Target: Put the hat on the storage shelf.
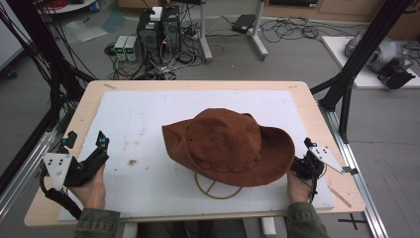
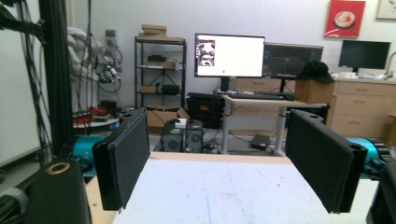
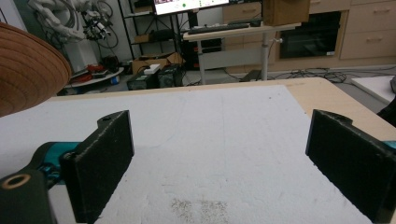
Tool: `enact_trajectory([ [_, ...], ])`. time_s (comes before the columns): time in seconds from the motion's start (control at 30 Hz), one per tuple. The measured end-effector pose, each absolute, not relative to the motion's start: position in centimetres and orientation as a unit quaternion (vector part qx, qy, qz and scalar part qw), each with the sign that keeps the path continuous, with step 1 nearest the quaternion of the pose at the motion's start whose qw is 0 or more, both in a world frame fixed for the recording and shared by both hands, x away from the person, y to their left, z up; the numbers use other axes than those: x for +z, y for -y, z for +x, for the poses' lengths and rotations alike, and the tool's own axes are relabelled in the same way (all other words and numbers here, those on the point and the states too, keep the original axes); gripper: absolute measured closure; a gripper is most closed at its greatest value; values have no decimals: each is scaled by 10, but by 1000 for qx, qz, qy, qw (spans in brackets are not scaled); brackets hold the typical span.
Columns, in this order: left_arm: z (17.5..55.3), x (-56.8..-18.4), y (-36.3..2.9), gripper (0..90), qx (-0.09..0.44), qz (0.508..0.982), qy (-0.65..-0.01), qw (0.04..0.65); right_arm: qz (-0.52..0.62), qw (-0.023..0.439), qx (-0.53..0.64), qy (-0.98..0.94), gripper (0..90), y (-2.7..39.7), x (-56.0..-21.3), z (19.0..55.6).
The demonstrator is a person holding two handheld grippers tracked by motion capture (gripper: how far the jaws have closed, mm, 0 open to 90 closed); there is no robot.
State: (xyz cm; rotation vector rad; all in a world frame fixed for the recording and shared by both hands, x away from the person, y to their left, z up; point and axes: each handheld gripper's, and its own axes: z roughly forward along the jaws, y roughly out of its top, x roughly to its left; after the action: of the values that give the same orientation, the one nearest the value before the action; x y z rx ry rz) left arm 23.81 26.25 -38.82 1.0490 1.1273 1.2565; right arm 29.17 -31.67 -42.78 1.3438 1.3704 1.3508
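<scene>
Evidently sat atop wooden stand [image 1: 216, 187] mid-table: brown hat [image 1: 229, 147]. Left gripper [image 1: 85, 144] and right gripper [image 1: 308, 156] both spread wide, empty. Best approached low at the brim, both sides pinched evenly before lifting.

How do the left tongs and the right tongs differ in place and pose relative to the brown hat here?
The left tongs sit well clear of the brown hat, over bare white mat; the right tongs sit right at the hat's brim. The left tongs' grey plate lies by the table's left edge, while the right tongs' plate lies by the right edge. Both stand open with nothing between the pads, each held in one hand.
</scene>
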Motion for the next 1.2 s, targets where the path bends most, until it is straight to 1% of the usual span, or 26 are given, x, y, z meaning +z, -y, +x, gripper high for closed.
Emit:
enact_trajectory([
  [0.1, 239, -400, -265, 223, 535, 458, -475, 527, 528, 387, 531, -538, 69, 317, -428, 292],
  [0.4, 241, -420, -278, 209, 515, 454, -498, 530, 527, 387, 531, -539, 69, 317, -428, 292],
  [0.57, 245, -431, -285, 210, 510, 461, -513, 514, 527, 390, 531, -537, 69, 317, -427, 291],
  [1.2, 243, -437, -287, 205, 500, 466, -525, 508, 524, 394, 528, -540, 69, 318, -427, 290],
])
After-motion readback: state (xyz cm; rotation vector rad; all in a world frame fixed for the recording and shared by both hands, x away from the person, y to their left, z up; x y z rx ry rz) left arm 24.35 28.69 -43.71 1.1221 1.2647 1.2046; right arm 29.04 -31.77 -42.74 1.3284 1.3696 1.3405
